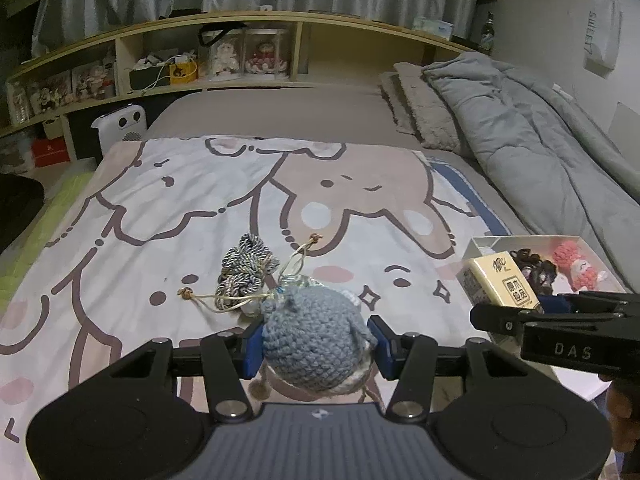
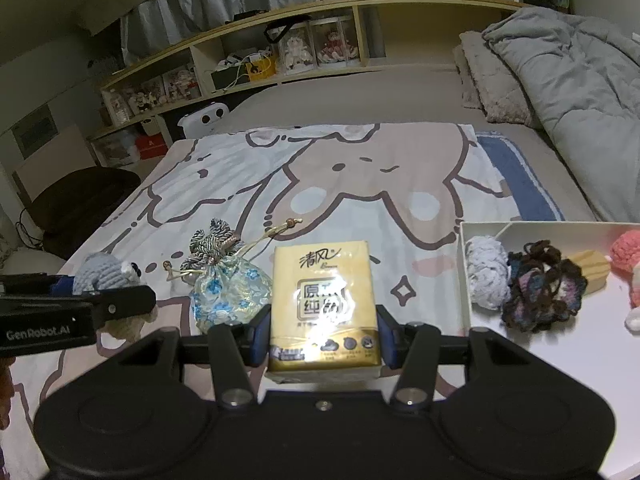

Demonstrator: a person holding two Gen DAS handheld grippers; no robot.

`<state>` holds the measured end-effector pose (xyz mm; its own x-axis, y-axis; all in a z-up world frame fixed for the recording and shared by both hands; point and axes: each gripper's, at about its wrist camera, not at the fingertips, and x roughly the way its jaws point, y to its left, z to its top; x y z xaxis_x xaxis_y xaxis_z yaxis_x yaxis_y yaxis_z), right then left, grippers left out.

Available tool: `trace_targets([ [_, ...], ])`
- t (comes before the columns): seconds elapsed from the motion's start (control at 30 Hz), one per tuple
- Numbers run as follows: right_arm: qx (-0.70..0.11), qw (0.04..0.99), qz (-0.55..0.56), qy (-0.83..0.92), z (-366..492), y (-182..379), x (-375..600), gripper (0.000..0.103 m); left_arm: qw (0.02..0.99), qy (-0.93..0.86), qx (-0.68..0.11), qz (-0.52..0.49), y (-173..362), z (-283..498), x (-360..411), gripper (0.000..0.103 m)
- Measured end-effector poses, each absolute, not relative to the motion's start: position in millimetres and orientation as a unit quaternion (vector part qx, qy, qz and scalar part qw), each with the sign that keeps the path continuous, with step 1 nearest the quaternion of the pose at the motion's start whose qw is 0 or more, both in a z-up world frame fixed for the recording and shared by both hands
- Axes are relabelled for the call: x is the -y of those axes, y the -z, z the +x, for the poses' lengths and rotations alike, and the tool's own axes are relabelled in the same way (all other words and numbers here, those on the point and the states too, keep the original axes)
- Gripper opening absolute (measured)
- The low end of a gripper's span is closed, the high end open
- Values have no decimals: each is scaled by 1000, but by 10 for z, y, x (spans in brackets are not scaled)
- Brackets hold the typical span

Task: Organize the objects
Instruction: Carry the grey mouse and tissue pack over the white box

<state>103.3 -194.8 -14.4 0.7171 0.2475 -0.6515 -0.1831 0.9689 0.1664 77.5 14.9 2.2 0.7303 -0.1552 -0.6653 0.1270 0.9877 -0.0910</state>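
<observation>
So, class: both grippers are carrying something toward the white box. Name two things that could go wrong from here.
1. The left gripper pinches the soft blue crochet toy by its sides; yarn gives, so it might slip out.
2. The white box already holds yarn pieces, so the tissue pack in the right gripper may land on them or snag the rim.

In the left wrist view the blue crochet toy [image 1: 314, 340] covers most of the drawstring pouch [image 1: 294, 282] behind it, and the right tool [image 1: 556, 308] hides the near end of the tissue pack [image 1: 498, 282]. The white tray [image 2: 464, 264] and pink crochet doll [image 2: 630, 268] run off the right wrist view's edge. The shelf figurines [image 1: 244, 56] are too small to identify.
</observation>
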Motion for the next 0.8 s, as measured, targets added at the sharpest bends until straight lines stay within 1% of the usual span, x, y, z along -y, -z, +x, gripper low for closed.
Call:
trace_targets([
  [0.37,-347,932,26,-96,879,-86,2269,53,931,124,-342,-6,-196,658,220,53],
  [0.8,-350,936,39,-28,690,-172,3347,53,928,186,-324,-1,-266,722,1028,53],
])
